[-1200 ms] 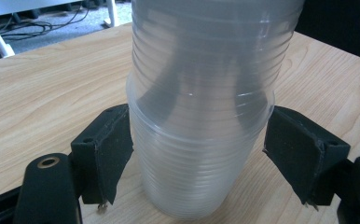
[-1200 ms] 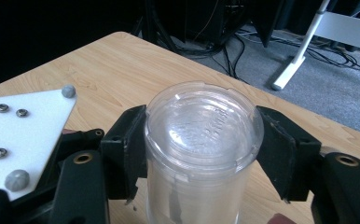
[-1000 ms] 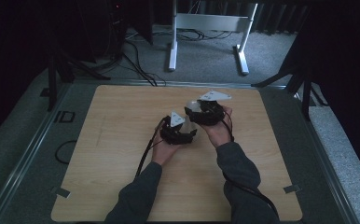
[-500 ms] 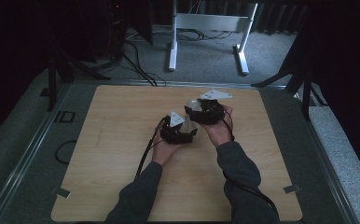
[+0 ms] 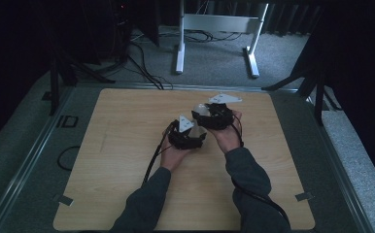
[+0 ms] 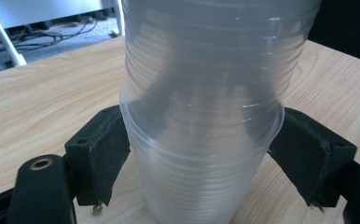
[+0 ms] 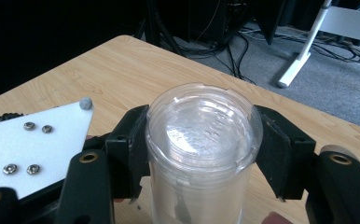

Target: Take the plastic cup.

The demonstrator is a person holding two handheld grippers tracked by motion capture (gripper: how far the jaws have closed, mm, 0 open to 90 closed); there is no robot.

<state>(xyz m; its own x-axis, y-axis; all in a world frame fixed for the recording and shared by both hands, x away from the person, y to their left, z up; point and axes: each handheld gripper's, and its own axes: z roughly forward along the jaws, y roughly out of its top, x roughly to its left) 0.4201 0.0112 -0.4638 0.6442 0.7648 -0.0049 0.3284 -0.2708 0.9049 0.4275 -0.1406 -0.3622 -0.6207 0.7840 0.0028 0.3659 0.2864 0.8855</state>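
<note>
A stack of clear plastic cups (image 6: 206, 60) runs between my two grippers above the middle of the wooden table (image 5: 127, 145). My left gripper (image 6: 204, 116) has its pads against the rim of the outermost cup, one on each side; its jaws have just been opening, with the stack still between them. In the high view, the left gripper (image 5: 188, 133) sits just in front and left of the right gripper (image 5: 214, 116). My right gripper (image 7: 201, 121) is shut on a clear cup (image 7: 201, 135) whose flat closed end faces up and away.
The left gripper's white three-cornered plate (image 7: 33, 140) lies close at the left of the right gripper view. Cables (image 5: 151, 160) trail back along the forearms. A white stand (image 5: 214, 29) and floor cables lie beyond the table's far edge.
</note>
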